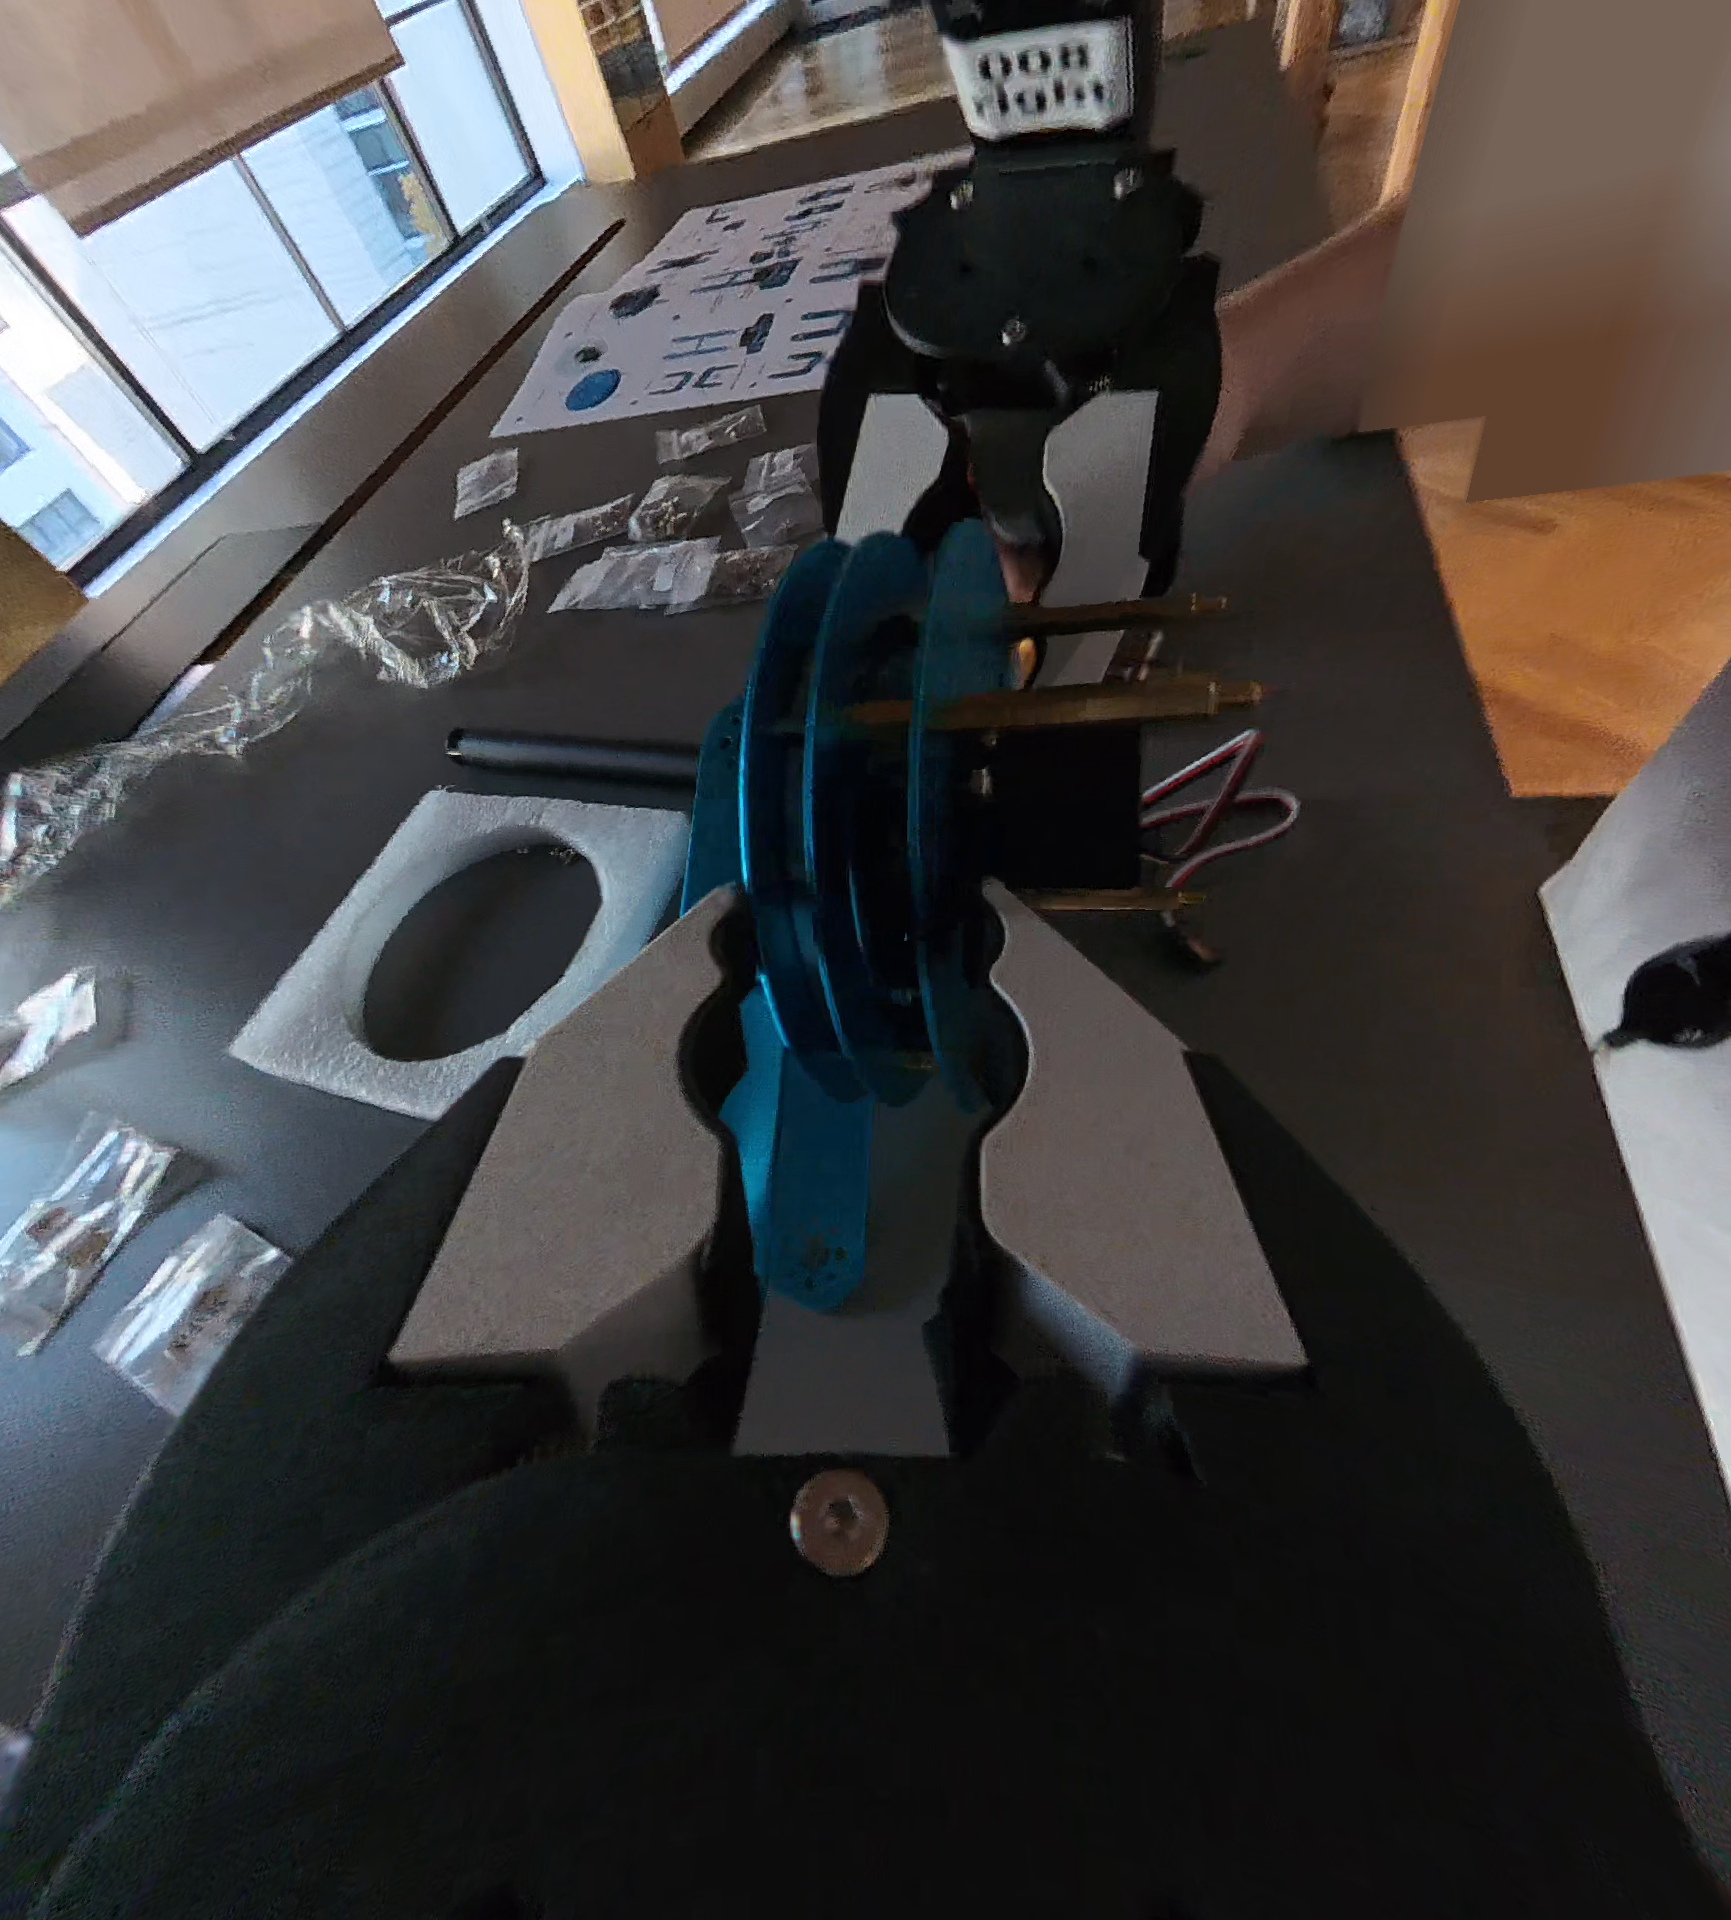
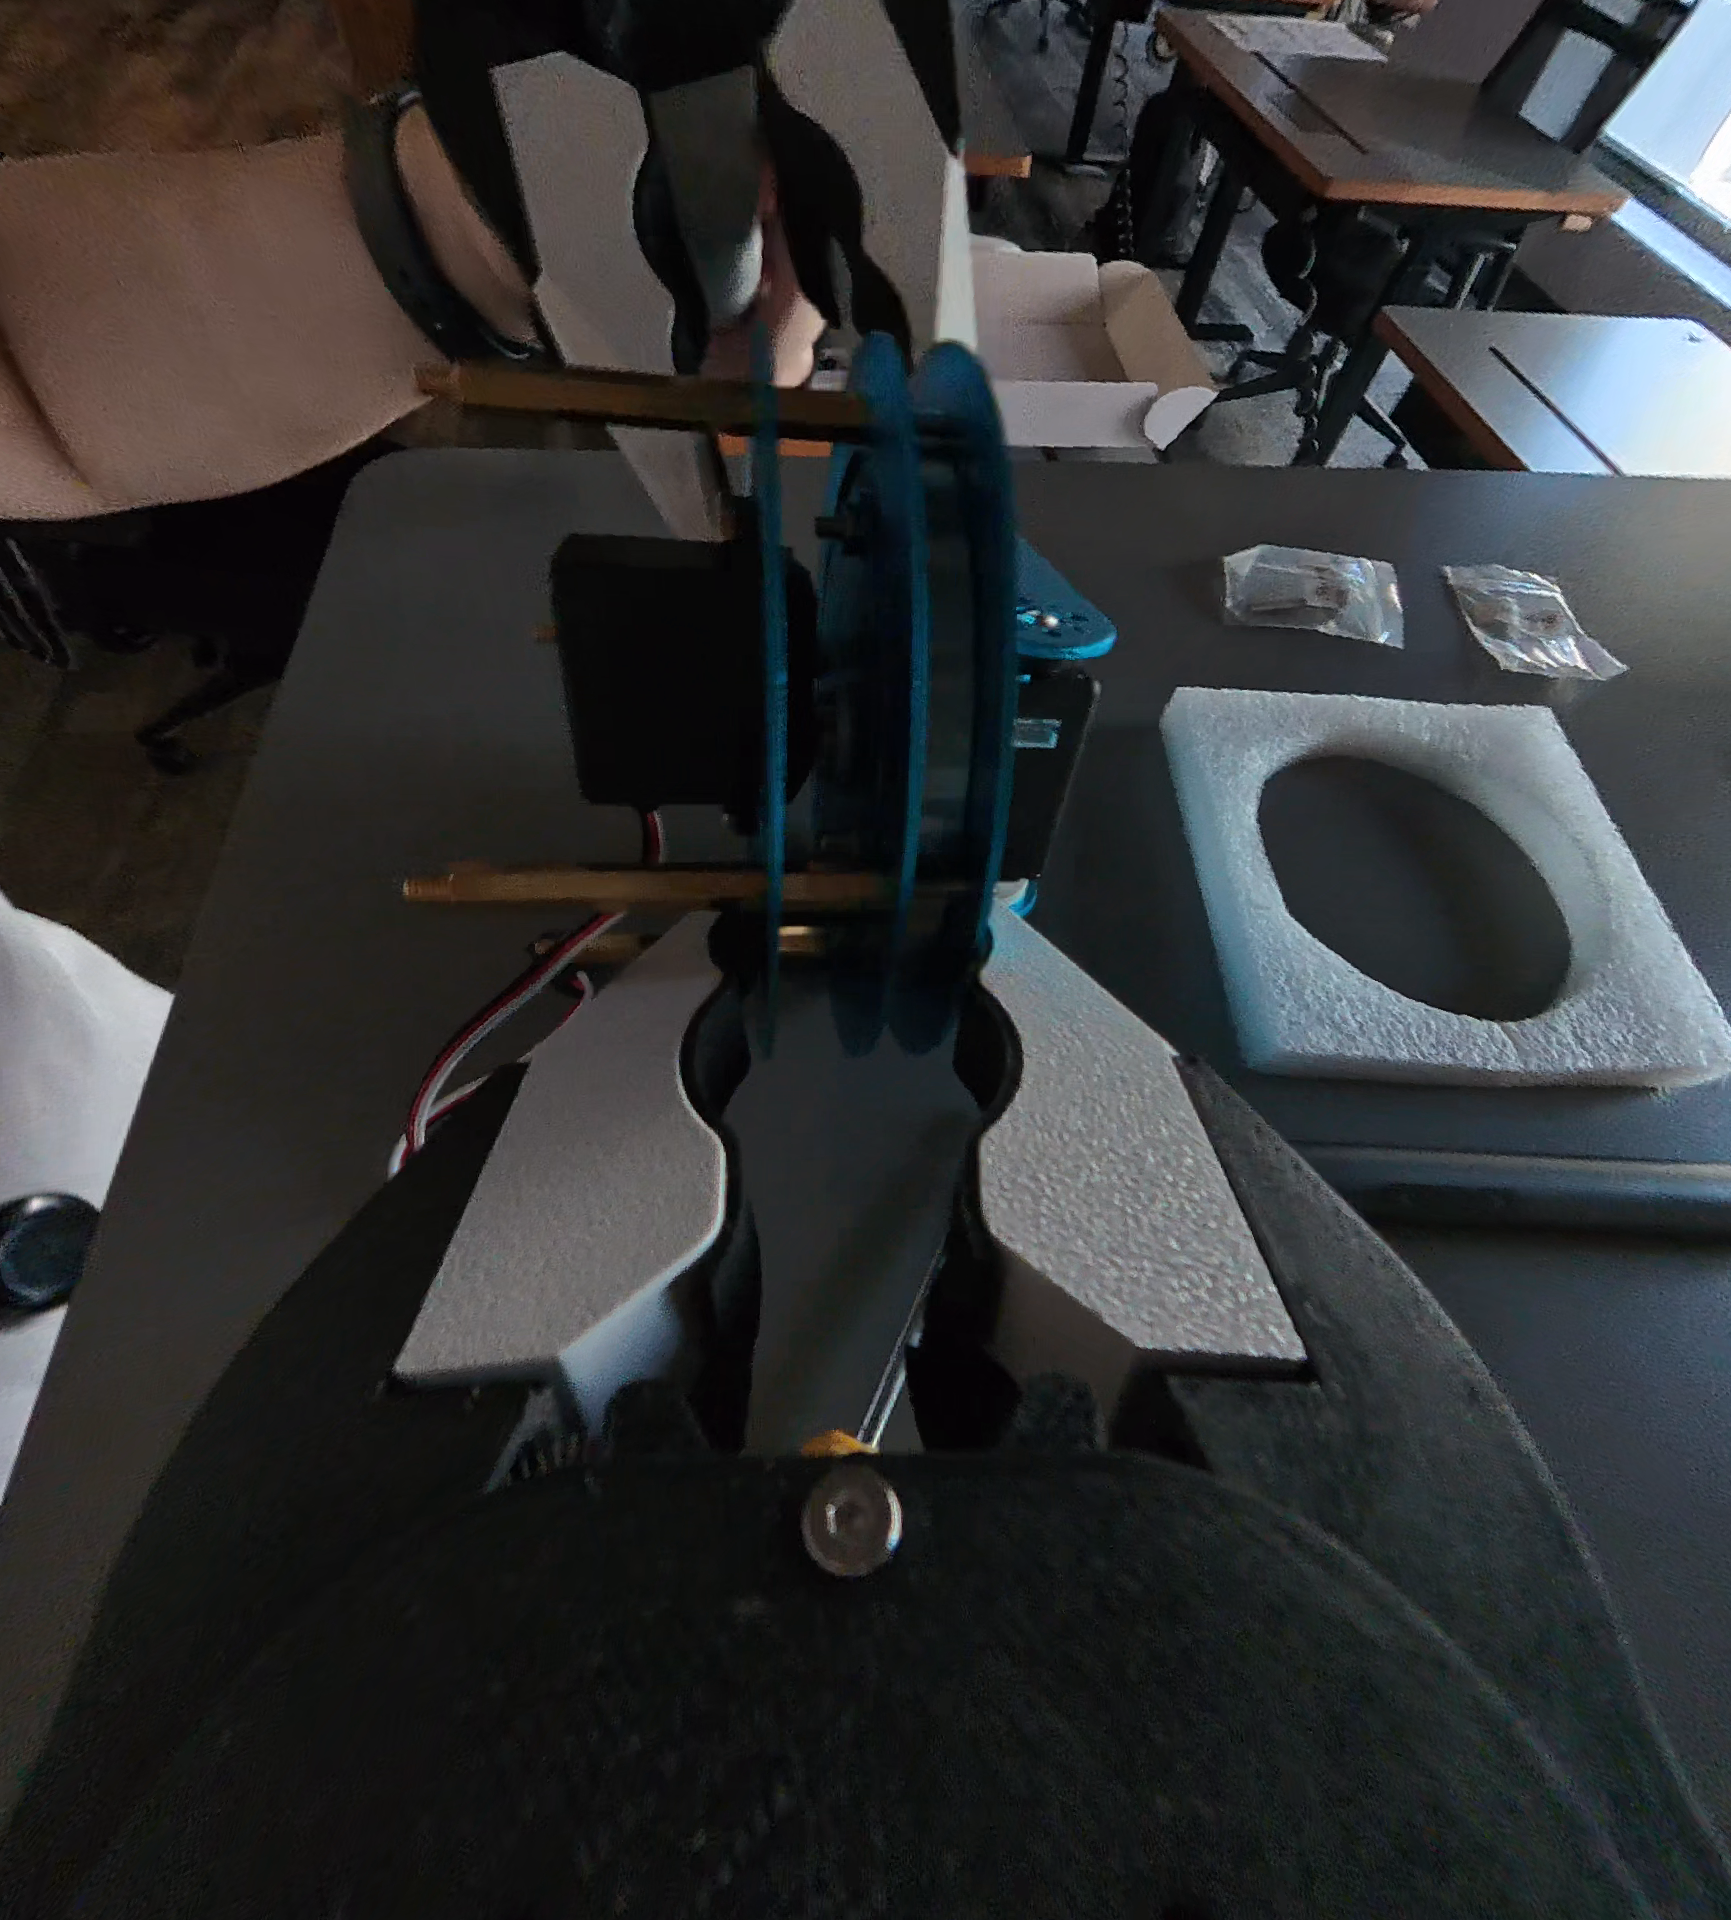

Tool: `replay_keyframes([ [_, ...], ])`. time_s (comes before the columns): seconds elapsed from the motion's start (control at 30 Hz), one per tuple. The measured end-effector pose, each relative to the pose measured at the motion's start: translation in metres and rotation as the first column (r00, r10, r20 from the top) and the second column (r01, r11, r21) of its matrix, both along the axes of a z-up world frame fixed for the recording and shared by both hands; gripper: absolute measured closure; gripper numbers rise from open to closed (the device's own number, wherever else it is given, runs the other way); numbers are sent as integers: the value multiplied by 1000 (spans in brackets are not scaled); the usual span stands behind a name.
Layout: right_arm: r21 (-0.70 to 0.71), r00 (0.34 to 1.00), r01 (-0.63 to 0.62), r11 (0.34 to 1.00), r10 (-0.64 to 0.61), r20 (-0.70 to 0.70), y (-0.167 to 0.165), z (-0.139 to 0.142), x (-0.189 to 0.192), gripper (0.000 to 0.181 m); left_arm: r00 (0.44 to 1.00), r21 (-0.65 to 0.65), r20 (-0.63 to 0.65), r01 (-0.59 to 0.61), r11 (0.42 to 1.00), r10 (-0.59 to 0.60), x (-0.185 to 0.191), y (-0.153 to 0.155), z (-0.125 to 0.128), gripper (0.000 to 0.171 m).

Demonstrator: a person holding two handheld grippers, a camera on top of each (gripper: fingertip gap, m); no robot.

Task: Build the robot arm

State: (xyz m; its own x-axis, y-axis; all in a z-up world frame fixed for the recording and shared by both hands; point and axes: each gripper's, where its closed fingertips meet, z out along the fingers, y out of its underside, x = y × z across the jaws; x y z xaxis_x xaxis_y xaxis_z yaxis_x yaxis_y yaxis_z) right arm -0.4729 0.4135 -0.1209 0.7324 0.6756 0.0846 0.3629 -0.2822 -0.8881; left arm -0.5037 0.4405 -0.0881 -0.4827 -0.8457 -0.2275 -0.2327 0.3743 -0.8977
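Observation:
A blue disc assembly (image 1: 861,779) of stacked round blue plates, brass standoffs (image 1: 1100,707) and a black servo (image 2: 674,675) with red and white wires (image 1: 1225,810) is held on edge just above the dark table (image 2: 321,935). My left gripper (image 1: 861,914) is shut on the plates' near rim. My right gripper (image 2: 850,935) is shut on the opposite rim of the assembly (image 2: 882,675). Each gripper faces the other: the right one (image 1: 1006,540) shows in the left wrist view, the left one (image 2: 736,312) in the right wrist view. A thin metal shaft with a yellow collar (image 2: 830,1439) lies between the right fingers.
A white foam square with an oval hole (image 1: 321,1018) (image 2: 1245,883) lies beside the assembly. A black rod (image 1: 560,753), small plastic bags (image 1: 632,571), crumpled clear wrap (image 1: 373,634) and a printed white sheet (image 1: 715,312) lie beyond. A person's white sleeve and watch (image 2: 30,1247) are at the table's edge. Left tips to right tips: about 6 centimetres.

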Motion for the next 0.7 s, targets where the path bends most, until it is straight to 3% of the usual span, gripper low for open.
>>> replay_keyframes([
  [0.17, 81, 993, -9, 997, -1, 116, -4, 3, 5, 148, 1000, 152, -3, -26, 988, 27, 1, -6, 0, 135],
  [0.3, 217, 960, -32, 976, -31, 278, -7, 18, 9, 149, 997, 314, 45, -67, 947, 56, 2, -11, 12, 135],
  [0.53, 506, 881, -154, 849, -114, 459, -17, 87, 17, 149, 954, 557, 292, -227, 799, 67, 3, -31, 78, 136],
  [0.7, 599, 847, -251, 760, -128, 516, -31, 138, 16, 148, 925, 656, 378, -285, 699, 23, 0, -52, 127, 136],
])
